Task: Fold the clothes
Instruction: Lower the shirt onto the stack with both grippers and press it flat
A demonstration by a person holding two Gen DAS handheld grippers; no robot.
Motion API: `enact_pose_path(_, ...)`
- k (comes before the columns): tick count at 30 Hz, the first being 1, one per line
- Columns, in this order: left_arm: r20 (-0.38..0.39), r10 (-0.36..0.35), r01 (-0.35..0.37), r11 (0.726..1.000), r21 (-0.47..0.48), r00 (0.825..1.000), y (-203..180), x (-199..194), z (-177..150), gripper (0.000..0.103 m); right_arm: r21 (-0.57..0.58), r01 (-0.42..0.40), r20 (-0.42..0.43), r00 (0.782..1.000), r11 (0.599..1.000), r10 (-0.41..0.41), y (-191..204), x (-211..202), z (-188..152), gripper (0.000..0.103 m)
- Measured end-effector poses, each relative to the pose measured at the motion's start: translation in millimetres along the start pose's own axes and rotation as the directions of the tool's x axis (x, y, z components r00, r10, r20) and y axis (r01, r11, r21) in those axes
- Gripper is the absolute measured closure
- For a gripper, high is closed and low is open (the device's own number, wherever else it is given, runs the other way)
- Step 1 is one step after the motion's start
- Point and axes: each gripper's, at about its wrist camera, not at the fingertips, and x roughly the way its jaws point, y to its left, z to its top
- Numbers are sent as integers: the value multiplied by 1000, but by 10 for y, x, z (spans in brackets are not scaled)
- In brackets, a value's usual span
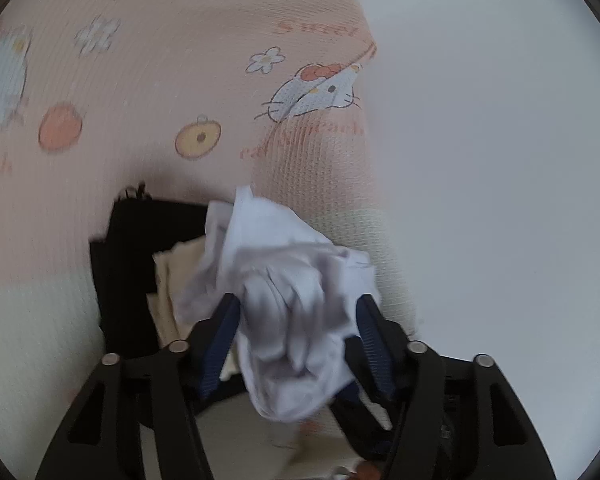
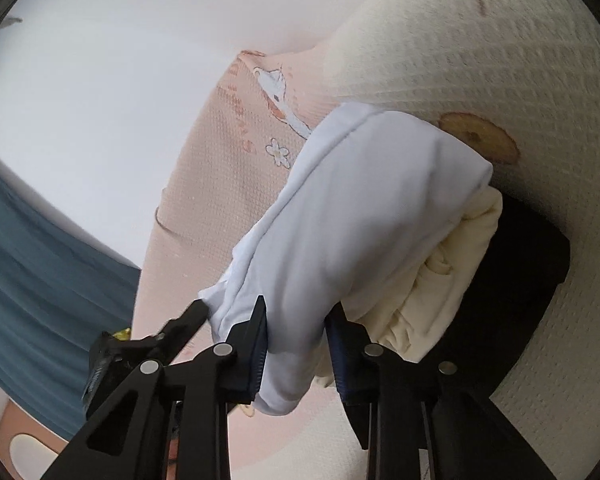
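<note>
A crumpled white garment (image 1: 284,264) lies on a stack with a cream garment (image 1: 168,280) and a black garment (image 1: 128,248) beneath it. In the left wrist view my left gripper (image 1: 298,320) stands open and wide, with the bunched white cloth loose between its fingers. In the right wrist view my right gripper (image 2: 298,332) is shut on a fold of the white garment (image 2: 380,208). The cream garment (image 2: 440,280) and the black garment (image 2: 532,264) lie to its right. One black finger (image 2: 192,316) of the left gripper shows at the cloth's left corner.
The clothes rest on a pink and cream textured bedspread (image 1: 140,80) printed with cartoon cats, flowers and fruit. A white wall (image 1: 500,160) runs along its far edge. A blue curtain (image 2: 28,280) hangs at the left of the right wrist view.
</note>
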Motion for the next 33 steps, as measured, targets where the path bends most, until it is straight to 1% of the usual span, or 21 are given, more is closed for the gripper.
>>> enact_pose_path(2, 4, 5, -5, 1000, 6, 1000, -18, 32, -8, 43, -5, 7, -5, 1000, 1000, -7, 44, -2, 16, 77)
enact_pose_path(4, 7, 31, -32, 998, 58, 999, -108, 95, 4, 43, -2, 2, -5, 1000, 1000, -2, 74, -6, 39, 76)
enact_pose_path(6, 30, 31, -34, 993, 109, 999, -194, 108, 15, 43, -15, 5, -7, 1000, 1000, -5, 121, 8, 52, 76)
enact_pose_path(7, 39, 22, -27, 992, 127, 999, -242, 111, 22, 52, -32, 17, -11, 1000, 999, -17, 161, 10, 74, 76)
enact_pose_path(8, 42, 19, -25, 989, 144, 999, -295, 117, 30, 71, -50, 29, -14, 999, 998, -30, 202, 13, 95, 76)
enact_pose_path(9, 43, 18, -25, 986, 162, 999, -351, 126, 38, 75, -68, 43, -17, 999, 997, -44, 250, 24, 120, 76)
enact_pose_path(12, 66, 47, -60, 977, 205, 997, -468, 133, 106, 79, -121, 66, -21, 997, 990, -69, 397, 49, 208, 76)
enact_pose_path(15, 70, 53, -66, 978, 199, 996, -493, 129, 211, 79, -135, 73, -14, 997, 988, -76, 456, 8, 266, 76)
enact_pose_path(18, 98, 99, -118, 968, 223, 990, -470, 134, 271, 79, -143, 81, -33, 996, 986, -86, 458, 29, 313, 74)
enact_pose_path(21, 106, 157, -177, 959, 220, 982, -361, 202, 267, 79, -145, 105, -75, 990, 984, -116, 424, 151, 325, 72)
enact_pose_path(22, 106, 175, -194, 957, 217, 979, -316, 227, 258, 79, -153, 110, -88, 988, 982, -125, 417, 165, 317, 70)
enact_pose_path(23, 107, 170, -189, 960, 208, 980, -278, 221, 243, 79, -166, 113, -101, 986, 980, -131, 410, 152, 300, 64)
enact_pose_path(25, 109, 145, -163, 969, 188, 983, -206, 192, 211, 79, -205, 123, -116, 982, 971, -149, 408, 104, 269, 59)
enact_pose_path(28, 105, 135, -151, 974, 169, 985, -155, 190, 220, 79, -296, 194, -63, 973, 935, -221, 461, -79, 292, 58)
enact_pose_path(30, 106, 133, -151, 973, 177, 985, -172, 206, 240, 79, -317, 217, -21, 972, 923, -235, 473, -243, 351, 58)
enact_pose_path(31, 105, 134, -152, 971, 185, 985, -186, 238, 265, 79, -305, 209, -10, 975, 929, -223, 453, -323, 401, 55)
enact_pose_path(32, 102, 140, -158, 968, 196, 985, -207, 257, 284, 79, -284, 198, -2, 978, 938, -207, 430, -381, 462, 50)
enact_pose_path(33, 99, 147, -165, 964, 209, 984, -230, 268, 299, 79, -264, 201, 15, 979, 943, -204, 404, -432, 521, 48)
